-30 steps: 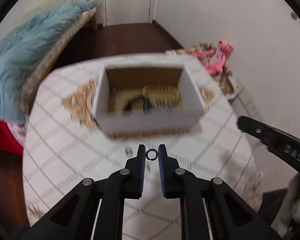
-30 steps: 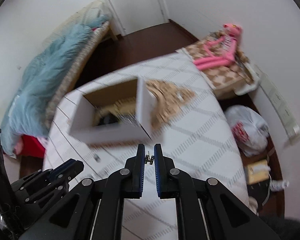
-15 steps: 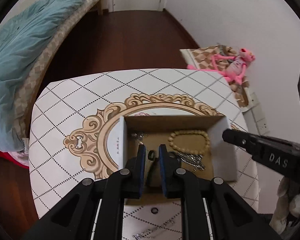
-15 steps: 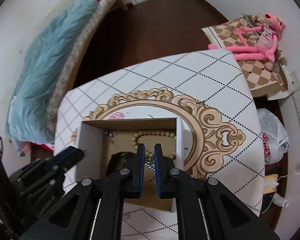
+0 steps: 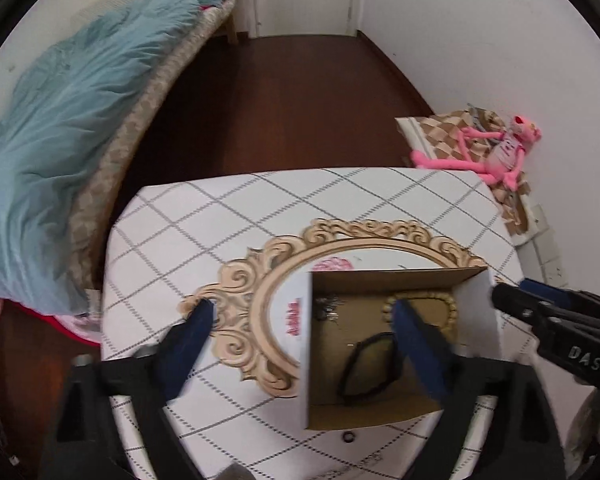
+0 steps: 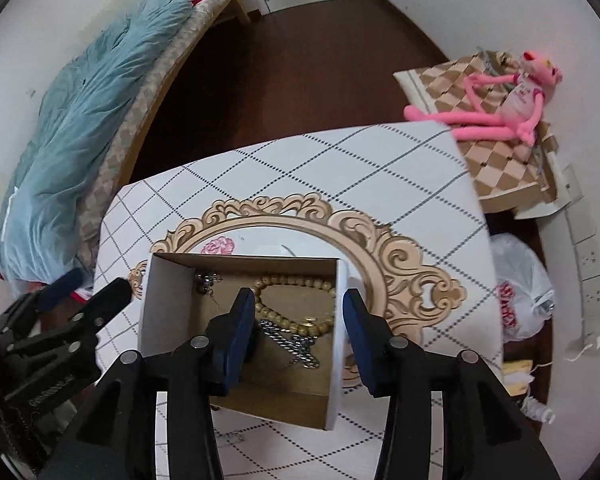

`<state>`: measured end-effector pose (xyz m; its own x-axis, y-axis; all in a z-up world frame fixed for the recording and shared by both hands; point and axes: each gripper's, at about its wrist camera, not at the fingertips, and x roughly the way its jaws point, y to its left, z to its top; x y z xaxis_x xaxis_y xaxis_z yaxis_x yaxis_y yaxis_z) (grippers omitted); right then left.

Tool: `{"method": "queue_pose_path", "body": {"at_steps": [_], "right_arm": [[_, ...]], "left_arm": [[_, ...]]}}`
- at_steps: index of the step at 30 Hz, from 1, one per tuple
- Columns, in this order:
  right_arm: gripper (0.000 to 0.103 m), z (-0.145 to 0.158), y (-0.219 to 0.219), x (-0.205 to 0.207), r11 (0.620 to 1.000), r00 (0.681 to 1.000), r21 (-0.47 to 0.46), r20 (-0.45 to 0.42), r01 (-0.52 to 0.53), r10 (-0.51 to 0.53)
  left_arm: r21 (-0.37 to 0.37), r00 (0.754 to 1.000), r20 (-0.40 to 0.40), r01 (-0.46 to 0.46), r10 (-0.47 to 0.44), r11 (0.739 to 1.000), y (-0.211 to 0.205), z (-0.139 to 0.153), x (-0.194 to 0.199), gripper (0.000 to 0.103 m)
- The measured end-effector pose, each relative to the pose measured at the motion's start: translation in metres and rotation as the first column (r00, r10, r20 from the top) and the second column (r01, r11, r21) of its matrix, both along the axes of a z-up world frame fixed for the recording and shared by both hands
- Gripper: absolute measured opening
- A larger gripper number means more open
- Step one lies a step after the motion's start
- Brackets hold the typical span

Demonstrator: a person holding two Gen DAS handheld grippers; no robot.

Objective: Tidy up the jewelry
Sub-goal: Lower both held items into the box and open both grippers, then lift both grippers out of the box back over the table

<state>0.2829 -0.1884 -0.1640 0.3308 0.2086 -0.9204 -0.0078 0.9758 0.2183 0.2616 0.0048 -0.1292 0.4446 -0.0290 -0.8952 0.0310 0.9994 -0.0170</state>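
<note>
Right wrist view: both tools, left [image 5: 304, 316] and right [image 6: 300, 308], gape over one box [image 6: 168, 300].

White-sided cardboard box [image 6: 162, 312]: matt paper outside, raw brown board inside. Tan beaded bracelet [image 6: 296, 282]: smooth rounded beads with a slight sheen. Silver chain [image 6: 296, 346]: bright metal links. Black loop band [image 5: 370, 364]: matt, material cannot be told. White diamond-patterned table cover [image 6: 380, 168]: smooth, faintly glossy, with printed tan scrollwork. Left gripper [image 5: 304, 316] and right gripper [image 6: 299, 304]: matt black plastic bodies, blue pads. Teal quilt [image 5: 68, 112]: soft, wrinkled cloth. Pink plush toy [image 6: 504, 100]: fuzzy fabric. Dark brown floor [image 5: 300, 100]: polished wood.
</note>
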Motion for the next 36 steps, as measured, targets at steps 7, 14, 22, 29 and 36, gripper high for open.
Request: {"method": "queue_pose_path", "body": {"at_steps": [7, 14, 22, 29, 36], "right_arm": [[0.095, 0.000, 0.006, -0.025, 0.983, 1.000, -0.186, 0.022, 0.002, 0.002], [0.099, -0.006, 0.009, -0.052, 0.969, 1.000, -0.248, 0.028, 0.014, -0.007], [0.100, -0.001, 0.007, -0.070, 0.970, 0.999, -0.242, 0.044, 0.036, -0.026], [0.100, 0.023, 0.005, -0.088, 0.967, 0.994, -0.247, 0.103, 0.064, -0.039], [0.100, 0.062, 0.005, -0.116, 0.963, 0.977, -0.251, 0.207, 0.103, -0.051]], "left_arm": [[0.051, 0.998, 0.055, -0.047, 0.044, 0.998, 0.010, -0.003, -0.023, 0.102], [0.047, 0.998, 0.029, -0.054, 0.053, 0.997, 0.006, -0.015, -0.043, 0.103], [0.040, 0.998, 0.036, -0.059, 0.058, 0.997, 0.000, -0.010, -0.061, 0.103], [0.021, 0.995, 0.085, -0.063, 0.061, 0.998, -0.003, 0.014, -0.074, 0.103], [-0.022, 0.986, 0.150, -0.068, 0.070, 0.997, -0.003, 0.051, -0.103, 0.103]]}}
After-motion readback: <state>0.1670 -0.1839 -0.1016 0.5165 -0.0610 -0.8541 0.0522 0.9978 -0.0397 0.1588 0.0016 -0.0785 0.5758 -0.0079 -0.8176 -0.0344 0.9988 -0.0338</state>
